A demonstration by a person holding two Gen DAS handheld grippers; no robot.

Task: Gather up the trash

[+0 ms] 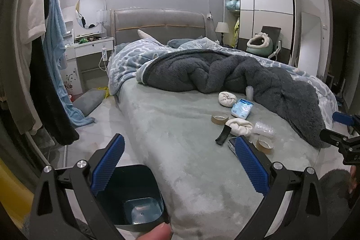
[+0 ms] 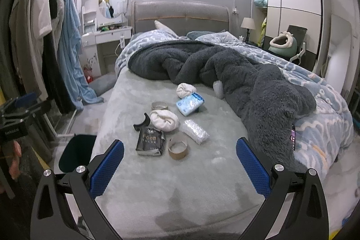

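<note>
Right wrist: hand-held gripper (image 2: pixel 180 155) wide, empty; tape roll (image 2: pixel 178 149) between fingertips, beyond

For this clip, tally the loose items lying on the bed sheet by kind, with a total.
Tape rolls: 2, near and far
White cloth bundles: 2, near and far
Blue tissue pack: 1
Bubble wrap piece: 1
Dark printed packet: 1
Black curved piece: 1
Total: 8

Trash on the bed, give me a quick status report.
Left claw open, right claw open, both empty. Tape rolls, dark packet, bubble wrap on bed, uncollected. Bin at bedside. Nothing blocking.
</note>
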